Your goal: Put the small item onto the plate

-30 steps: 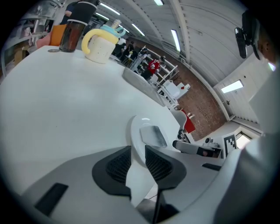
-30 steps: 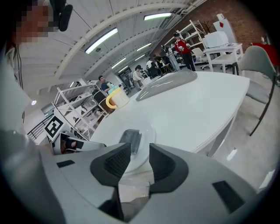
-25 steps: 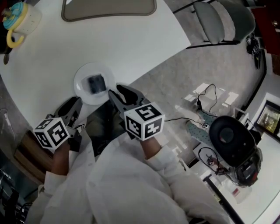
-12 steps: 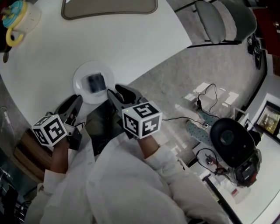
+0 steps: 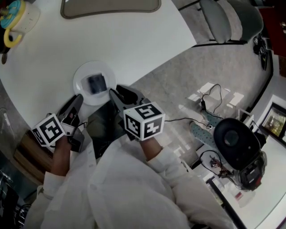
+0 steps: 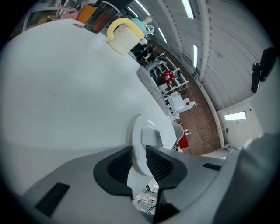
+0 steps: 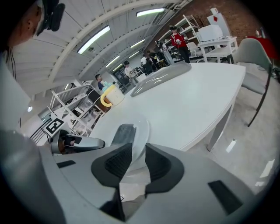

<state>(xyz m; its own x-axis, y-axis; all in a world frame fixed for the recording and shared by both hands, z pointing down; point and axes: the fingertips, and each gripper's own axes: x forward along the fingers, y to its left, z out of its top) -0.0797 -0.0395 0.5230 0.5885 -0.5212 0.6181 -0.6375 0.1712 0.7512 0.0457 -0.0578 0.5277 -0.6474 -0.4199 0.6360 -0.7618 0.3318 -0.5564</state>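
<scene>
The dark, blurry small item [image 5: 95, 83] lay on the plate [image 5: 80, 92] at the desk's [image 5: 134, 44] lower edge, a mug [image 5: 18, 20] at upper left and a mat [image 5: 109, 9] cut off at the top, while just below the plate the left hand-held gripper [image 5: 77, 100] was parted and empty and the right hand-held gripper [image 5: 119, 93], its jaws just narrowed, gaped on nothing.

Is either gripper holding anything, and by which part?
Nothing is held. Left gripper and right gripper stand open, empty; the right's jaws have just been closing. The small item lies on the plate.
</scene>
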